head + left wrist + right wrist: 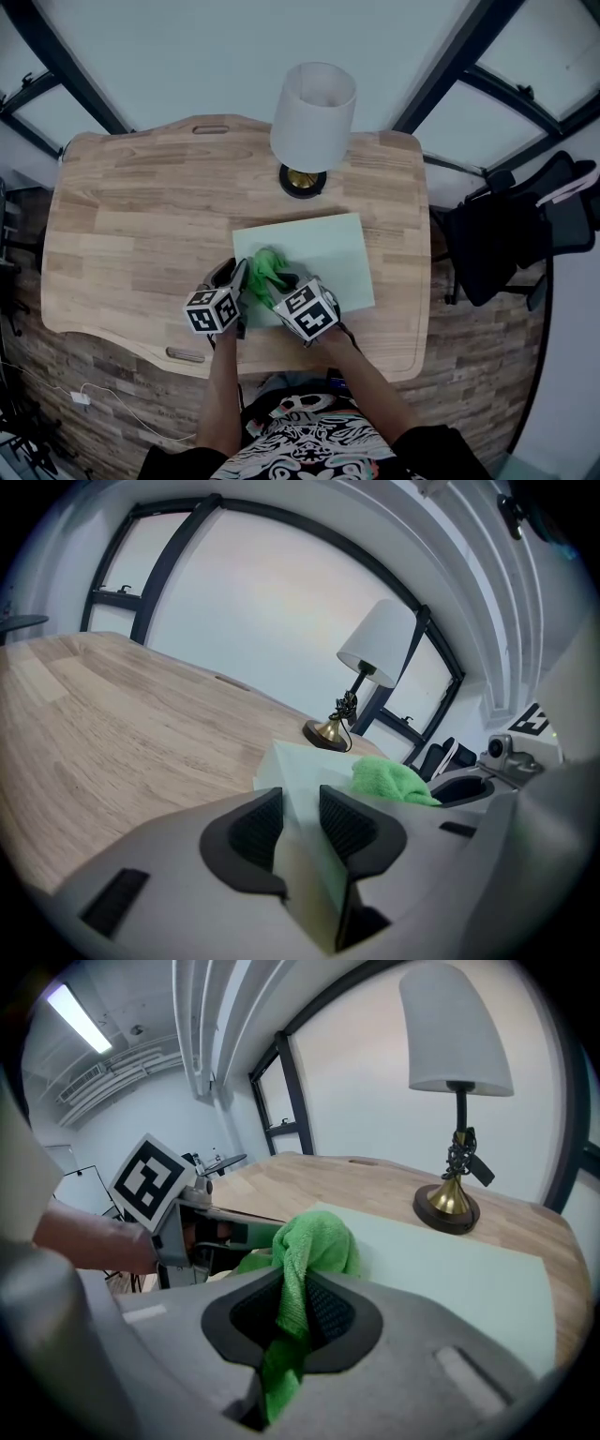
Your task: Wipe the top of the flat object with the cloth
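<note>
A pale green board (328, 253) was laid flat on the wooden desk (122, 216), just in front of a white-shaded lamp (312, 117). The board's near left corner was taken between the jaws of the left claw (302, 822), which seemed to be clenched on it, though the contact of the pads could not be made out for certain. A green cloth (314, 1246) was pinched tight in the right claw (302, 1312), bunched above the jaws and held over the board's near left part, close beside the left claw.
</note>
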The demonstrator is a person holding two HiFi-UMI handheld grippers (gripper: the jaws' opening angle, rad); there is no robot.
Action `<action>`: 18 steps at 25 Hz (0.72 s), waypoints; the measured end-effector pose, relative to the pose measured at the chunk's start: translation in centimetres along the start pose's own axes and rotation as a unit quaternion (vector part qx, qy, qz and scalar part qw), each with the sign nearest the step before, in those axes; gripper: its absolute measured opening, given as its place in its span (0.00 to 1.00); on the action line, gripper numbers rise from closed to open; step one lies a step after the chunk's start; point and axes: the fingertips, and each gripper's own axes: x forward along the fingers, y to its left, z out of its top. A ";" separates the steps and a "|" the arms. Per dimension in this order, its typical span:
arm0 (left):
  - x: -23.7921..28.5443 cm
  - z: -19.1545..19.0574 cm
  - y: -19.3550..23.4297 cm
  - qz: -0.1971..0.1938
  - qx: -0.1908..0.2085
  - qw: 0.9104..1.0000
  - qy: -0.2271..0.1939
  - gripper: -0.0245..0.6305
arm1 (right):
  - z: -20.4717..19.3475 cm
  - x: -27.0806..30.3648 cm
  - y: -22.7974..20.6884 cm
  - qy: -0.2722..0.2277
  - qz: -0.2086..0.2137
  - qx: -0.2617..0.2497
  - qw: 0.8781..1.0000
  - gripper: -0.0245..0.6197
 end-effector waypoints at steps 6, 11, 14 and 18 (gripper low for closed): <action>0.0 0.1 0.2 0.005 0.016 1.000 0.003 0.22 | -1.9 -2.5 -3.2 -0.001 -0.052 0.038 0.998 0.10; -0.1 0.2 -0.1 0.021 0.048 0.999 0.007 0.22 | -3.1 -4.5 -5.1 -0.006 -0.084 0.059 0.995 0.10; -1.2 1.8 -0.1 0.064 0.142 0.987 -0.029 0.21 | -2.7 -5.0 -5.4 -0.025 -0.095 0.068 0.993 0.10; -4.1 4.7 -2.2 0.077 0.213 0.969 -0.101 0.22 | -1.7 -6.3 -5.5 -0.049 -0.146 0.006 0.988 0.10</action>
